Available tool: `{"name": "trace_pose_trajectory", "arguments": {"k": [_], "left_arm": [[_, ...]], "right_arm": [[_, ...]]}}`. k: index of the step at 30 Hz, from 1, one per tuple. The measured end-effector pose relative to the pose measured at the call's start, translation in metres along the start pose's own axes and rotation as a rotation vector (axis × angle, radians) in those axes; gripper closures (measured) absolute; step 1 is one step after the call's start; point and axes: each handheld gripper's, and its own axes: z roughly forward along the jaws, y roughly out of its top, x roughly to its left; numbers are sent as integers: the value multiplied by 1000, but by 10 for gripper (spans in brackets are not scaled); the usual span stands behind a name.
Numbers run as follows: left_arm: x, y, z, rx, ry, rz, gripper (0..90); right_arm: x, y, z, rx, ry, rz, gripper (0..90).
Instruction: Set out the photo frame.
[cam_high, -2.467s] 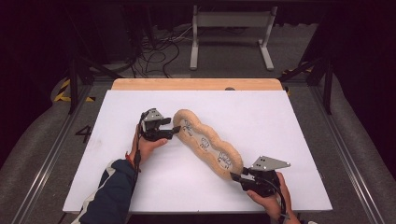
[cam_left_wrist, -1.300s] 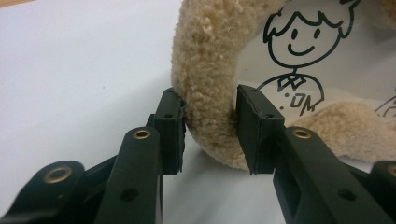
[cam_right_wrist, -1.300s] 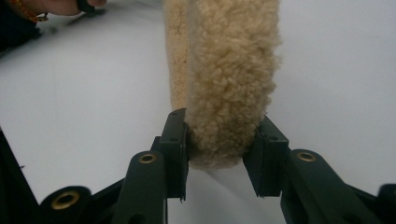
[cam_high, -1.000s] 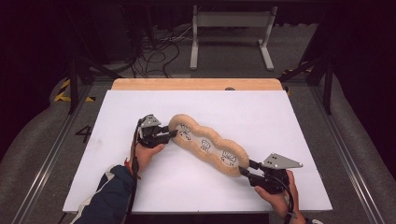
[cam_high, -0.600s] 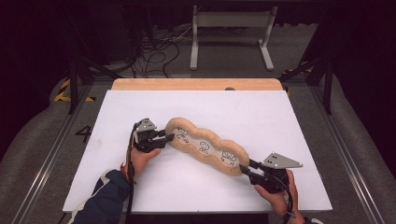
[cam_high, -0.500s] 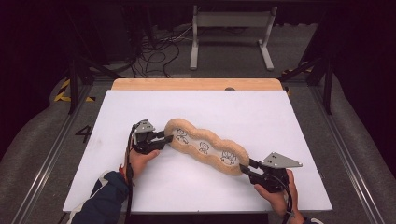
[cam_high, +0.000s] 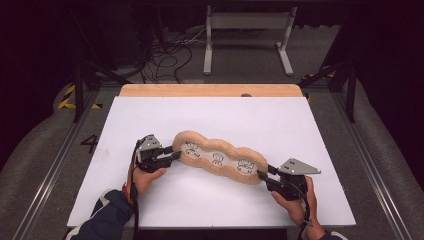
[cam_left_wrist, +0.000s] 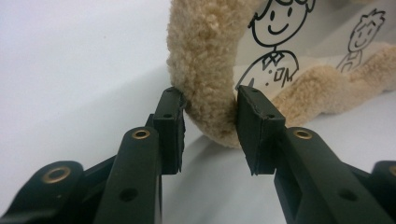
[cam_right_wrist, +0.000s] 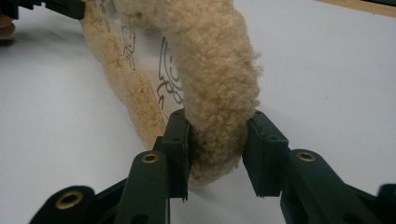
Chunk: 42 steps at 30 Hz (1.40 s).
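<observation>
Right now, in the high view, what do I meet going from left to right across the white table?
Left gripper → long fluffy beige cushion with stick-figure drawings → right gripper, all on the white table.

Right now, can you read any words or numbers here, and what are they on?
"4": a dark number on the grey floor left of the table, at.
The fluffy mat has no words, just three stick-figure drawings; one smiling figure is at.
Nothing else is readable.
</observation>
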Motion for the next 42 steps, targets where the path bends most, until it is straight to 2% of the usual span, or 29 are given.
{"name": "trace_pose_trajectory", "arguments": {"k": [6, 9, 11, 15, 16, 19, 21, 23, 26, 28, 30, 35, 37, 40, 42], "left_arm": [[-3, -4, -5, 3, -1, 13, 657], [-4, -4, -7, 3, 12, 35, 661], [-5, -4, -8, -1, 14, 34, 661], [-4, -3, -9, -26, 43, 53, 597], [-3, -4, -10, -41, 40, 40, 571], [3, -3, -11, -78, 45, 41, 500], [6, -1, -9, -95, 27, 37, 472], [4, 0, -5, -84, 10, 53, 457], [3, 1, -2, -66, 13, 76, 460], [1, 2, -2, -72, -5, 81, 496], [-1, 2, -1, -73, -23, 63, 521], [1, 1, -3, -73, -15, 57, 573], [1, 1, -3, -76, -15, 60, 565], [3, 0, -2, -99, -28, 30, 531], [4, 1, -2, -96, -30, 46, 542]], "right_arm": [[-5, 2, 4, -5, -4, -1, 645], [-7, 2, 5, -8, 0, 4, 643], [-7, 1, 4, -12, -5, 4, 634], [-5, -4, 1, -42, -23, 2, 590], [-6, -6, -1, -47, -21, 5, 590], [-6, -7, -7, -60, -18, 7, 644], [-4, -7, -9, -60, -24, 1, 675], [0, -7, -9, -59, -51, -15, 685], [1, -7, -8, -60, -60, -16, 689], [0, -7, -8, -63, -57, -9, 691], [0, -7, -8, -63, -57, -7, 691], [-1, -7, -7, -63, -59, -2, 692], [-1, -6, -7, -64, -60, -1, 691], [-2, -6, -6, -65, -57, 0, 689], [-3, -6, -6, -67, -54, 5, 686]]}}
